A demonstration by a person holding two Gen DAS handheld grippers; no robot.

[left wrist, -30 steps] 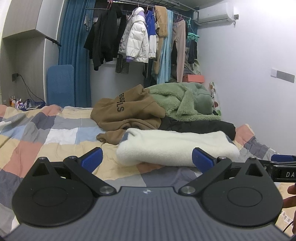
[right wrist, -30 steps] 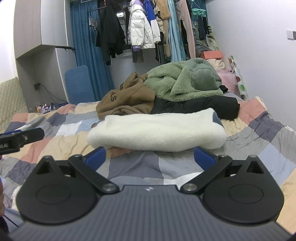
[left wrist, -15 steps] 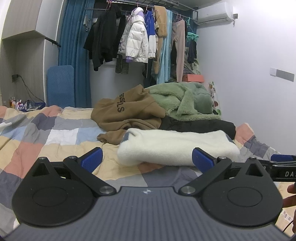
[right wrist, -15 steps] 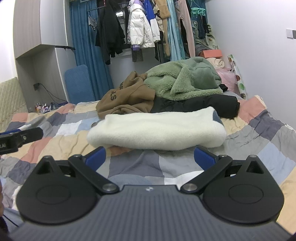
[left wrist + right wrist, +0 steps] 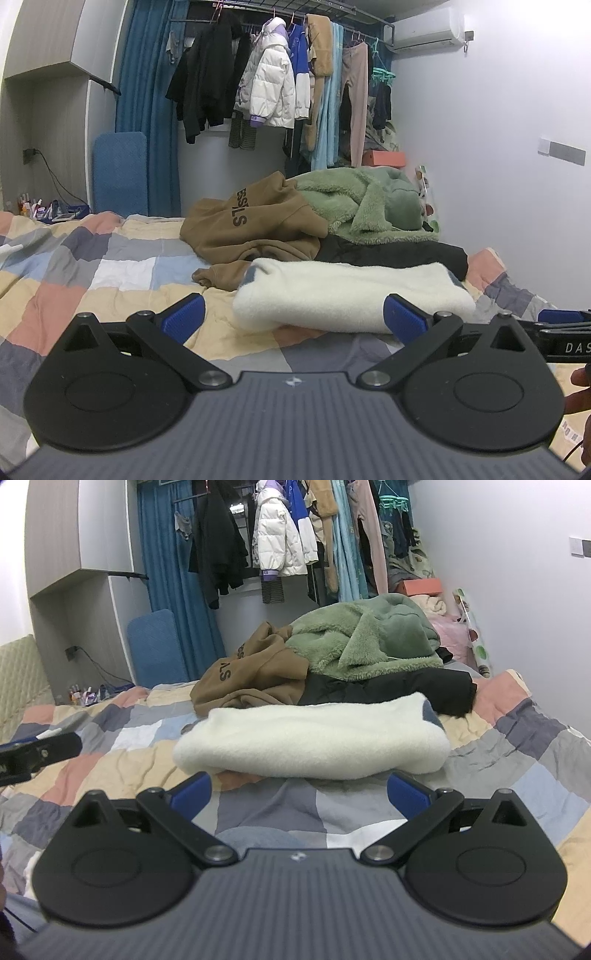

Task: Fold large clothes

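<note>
Your left gripper (image 5: 293,319) is released, its blue fingertips (image 5: 183,318) spread wide and holding nothing, hovering low over the patchwork quilt (image 5: 74,273). Your right gripper (image 5: 300,788) is spread open the same way, empty, its blue pads (image 5: 408,789) just short of the near edge of the cream fleece garment (image 5: 310,736).

That cream fleece garment (image 5: 351,295) lies folded into a thick flat bundle on the quilt (image 5: 517,746), directly ahead of both grippers, with a grey-blue patch showing at one corner. Behind it, touching or nearly so, sits a heap of unfolded clothes: a brown hoodie (image 5: 251,225) with dark lettering on the left, a green fleece jacket (image 5: 365,201) piled on top toward the right, and a black garment (image 5: 399,253) underneath, stretching to the right.

In the left wrist view your right gripper's tip pokes in at the right edge, and part of your hand (image 5: 580,391) seems to show below it, though it is too dark to be sure. Beyond the bed, a rail of hanging clothes (image 5: 273,85) stands beside a blue curtain (image 5: 147,110).
</note>
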